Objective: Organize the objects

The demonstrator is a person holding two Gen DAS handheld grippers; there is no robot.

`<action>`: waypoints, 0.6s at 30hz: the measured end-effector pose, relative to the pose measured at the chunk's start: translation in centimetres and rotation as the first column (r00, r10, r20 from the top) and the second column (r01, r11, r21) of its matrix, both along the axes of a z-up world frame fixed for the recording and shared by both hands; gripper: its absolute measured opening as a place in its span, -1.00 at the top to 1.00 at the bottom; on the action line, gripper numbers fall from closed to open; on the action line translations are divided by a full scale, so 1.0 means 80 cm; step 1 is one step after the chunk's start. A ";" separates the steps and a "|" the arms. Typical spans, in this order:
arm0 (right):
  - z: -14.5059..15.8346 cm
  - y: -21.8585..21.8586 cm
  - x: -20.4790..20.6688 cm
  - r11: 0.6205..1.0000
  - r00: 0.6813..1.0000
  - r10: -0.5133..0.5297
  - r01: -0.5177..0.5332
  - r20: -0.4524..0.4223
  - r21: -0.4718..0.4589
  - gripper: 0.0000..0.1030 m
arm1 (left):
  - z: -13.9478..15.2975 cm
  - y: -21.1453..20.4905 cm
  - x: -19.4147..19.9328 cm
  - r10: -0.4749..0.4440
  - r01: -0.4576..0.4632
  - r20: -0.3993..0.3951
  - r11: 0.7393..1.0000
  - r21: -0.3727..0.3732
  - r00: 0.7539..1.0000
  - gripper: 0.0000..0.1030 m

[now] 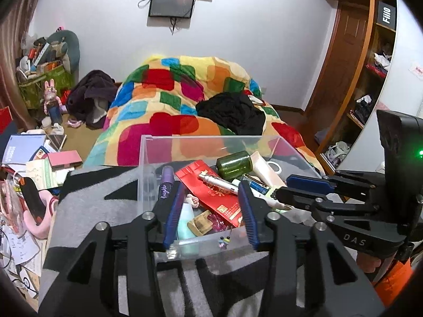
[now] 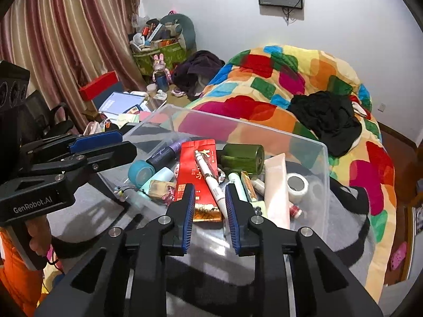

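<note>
White pen [image 2: 210, 182] lies atop the red packet [image 2: 197, 169] in the clear box [image 2: 323, 158], long axis near-to-far, between the right gripper's [image 2: 210, 206] parted, empty jaws; left gripper [image 1: 211, 211] likewise open, empty.

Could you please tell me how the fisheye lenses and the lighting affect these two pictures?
Left wrist view: wardrobe bows into a curve, dark vignette at the corners, clear box shows faint reflections. Right wrist view: curtain curves, soft shadows under the left gripper, focus stays sharp.

Red packet [image 2: 197, 169], green jar [image 2: 242, 159], purple tube [image 1: 166, 185], multicoloured patchwork quilt [image 1: 179, 92].
</note>
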State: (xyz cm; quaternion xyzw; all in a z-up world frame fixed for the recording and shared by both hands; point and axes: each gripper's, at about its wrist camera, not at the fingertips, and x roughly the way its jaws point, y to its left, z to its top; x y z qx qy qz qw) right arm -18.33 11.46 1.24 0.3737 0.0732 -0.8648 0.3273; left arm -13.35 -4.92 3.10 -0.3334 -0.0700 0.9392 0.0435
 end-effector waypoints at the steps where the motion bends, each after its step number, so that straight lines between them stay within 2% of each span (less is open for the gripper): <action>1: 0.002 0.003 0.003 1.000 1.000 -0.010 0.010 -0.006 -0.008 0.42 | 0.002 0.001 0.004 0.001 -0.002 -0.009 1.000 -0.005 1.000 0.02; 11: 0.023 0.031 0.050 0.992 0.988 -0.111 0.103 -0.106 -0.073 -0.28 | 0.014 0.012 0.044 0.012 -0.014 -0.106 1.000 -0.021 0.994 -0.53; 13: 0.025 0.035 0.059 0.990 0.984 -0.124 0.115 -0.125 -0.076 -0.33 | 0.013 0.015 0.051 0.009 -0.012 -0.116 1.000 -0.026 0.993 -0.64; 16: 0.026 0.042 0.068 0.988 0.980 -0.141 0.130 -0.138 -0.089 -0.50 | 0.010 0.021 0.061 0.001 -0.006 -0.125 0.999 -0.034 0.992 -0.70; 18: 0.026 0.046 0.073 0.986 0.978 -0.152 0.139 -0.142 -0.096 -0.53 | 0.008 0.023 0.066 -0.004 0.000 -0.129 1.000 -0.030 0.992 -0.75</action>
